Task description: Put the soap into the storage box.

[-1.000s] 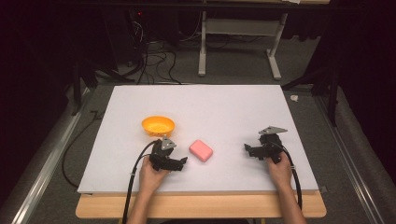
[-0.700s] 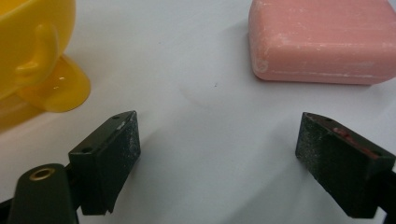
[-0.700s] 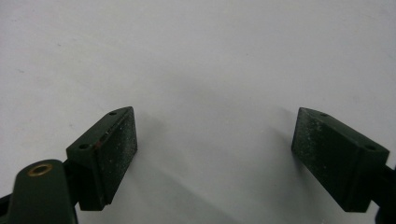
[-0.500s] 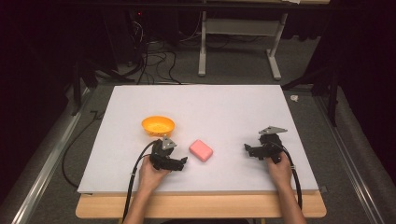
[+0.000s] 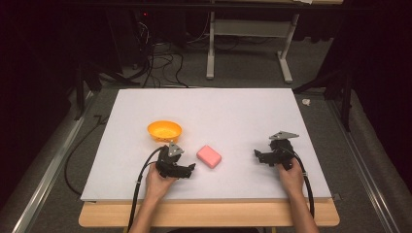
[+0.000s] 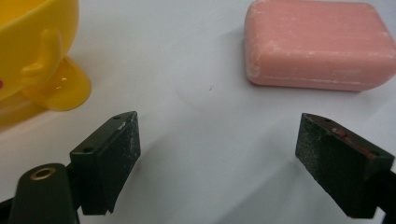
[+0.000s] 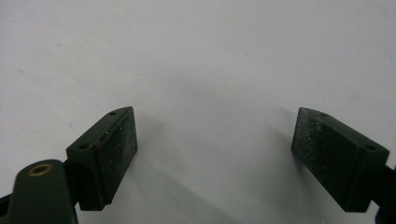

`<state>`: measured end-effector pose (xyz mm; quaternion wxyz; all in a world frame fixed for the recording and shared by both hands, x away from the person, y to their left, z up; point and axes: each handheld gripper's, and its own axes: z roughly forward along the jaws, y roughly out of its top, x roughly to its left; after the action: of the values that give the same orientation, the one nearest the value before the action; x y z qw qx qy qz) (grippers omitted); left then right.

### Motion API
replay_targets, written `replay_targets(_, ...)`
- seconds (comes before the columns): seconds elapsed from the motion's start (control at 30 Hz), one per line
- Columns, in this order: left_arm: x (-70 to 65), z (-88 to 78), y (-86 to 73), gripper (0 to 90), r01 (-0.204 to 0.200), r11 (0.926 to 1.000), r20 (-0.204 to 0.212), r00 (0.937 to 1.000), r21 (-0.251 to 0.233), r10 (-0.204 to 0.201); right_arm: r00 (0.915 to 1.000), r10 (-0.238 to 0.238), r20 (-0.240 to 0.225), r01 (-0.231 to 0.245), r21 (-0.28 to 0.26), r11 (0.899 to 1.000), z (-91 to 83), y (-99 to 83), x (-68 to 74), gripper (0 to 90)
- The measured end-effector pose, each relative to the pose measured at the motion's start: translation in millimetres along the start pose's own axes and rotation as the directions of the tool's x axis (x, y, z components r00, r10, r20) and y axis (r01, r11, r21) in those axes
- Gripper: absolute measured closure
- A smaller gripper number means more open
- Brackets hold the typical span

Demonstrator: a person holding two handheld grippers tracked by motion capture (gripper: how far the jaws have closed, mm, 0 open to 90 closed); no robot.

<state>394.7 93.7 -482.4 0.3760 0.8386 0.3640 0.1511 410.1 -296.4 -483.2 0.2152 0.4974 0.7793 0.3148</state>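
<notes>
Left gripper point(image 5: 189, 168) rests low on the white table point(image 5: 233, 111), near its front edge, jaws spread wide with nothing between them. In the left gripper view the two black pads point(image 6: 114, 156) stand far apart over bare tabletop. Just ahead of them, toward the right jaw, lies the pink soap point(image 6: 320, 44), flat on the table and apart from both pads; it looks like a rounded bar with pale scuffs along its edges. Ahead of the left jaw sits the yellow bowl point(image 6: 35, 46), upright on its foot, with a small handle on its side. From the high view the soap point(image 5: 209, 156) is just to the right of the left gripper, and the bowl point(image 5: 164, 131) stands just beyond it, near the soap but not touching.

The left hand point(image 5: 158, 180) wraps the gripper's body, its cable trailing back over the table edge.

Right gripper point(image 5: 258, 155) is well apart from all this, on the right side of the table, also low and held by the right hand point(image 5: 290, 177). Its jaws are wide as well, and the right gripper view has its pads point(image 7: 109, 154) over plain white surface, holding nothing. The grey plate on top of it points toward the far side.
</notes>
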Motion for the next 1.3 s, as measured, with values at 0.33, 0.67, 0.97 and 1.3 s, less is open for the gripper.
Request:
replay_targets(0.33, -12.6, -11.9, 4.8, 14.5, -0.039, 0.9989, 0.006, 0.9992, -0.025, 0.039, 1.0000, 0.000, 0.000, 0.000, 0.000, 1.000, 0.0, 0.0, 0.0, 14.9)
replay_targets(0.67, -23.8, -12.6, 14.1, 13.7, -0.053, 0.9977, 0.042, 0.9976, -0.043, 0.055, 1.0000, -0.003, 0.000, 0.003, -0.001, 1.000, 0.1, 0.0, -0.2, 14.9)
replay_targets(0.97, -27.1, -11.3, 21.0, 12.0, -0.022, 0.9981, 0.061, 0.9978, -0.058, 0.025, 1.0000, 0.000, 0.000, 0.000, 0.000, 1.000, 0.0, 0.0, 0.0, 14.9)
replay_targets(1.3, -34.4, -4.2, 34.1, 11.4, -0.019, 0.9981, 0.073, 0.9970, -0.059, 0.024, 1.0000, -0.002, 0.000, 0.002, 0.000, 1.000, 0.0, 0.0, 0.0, 14.9)
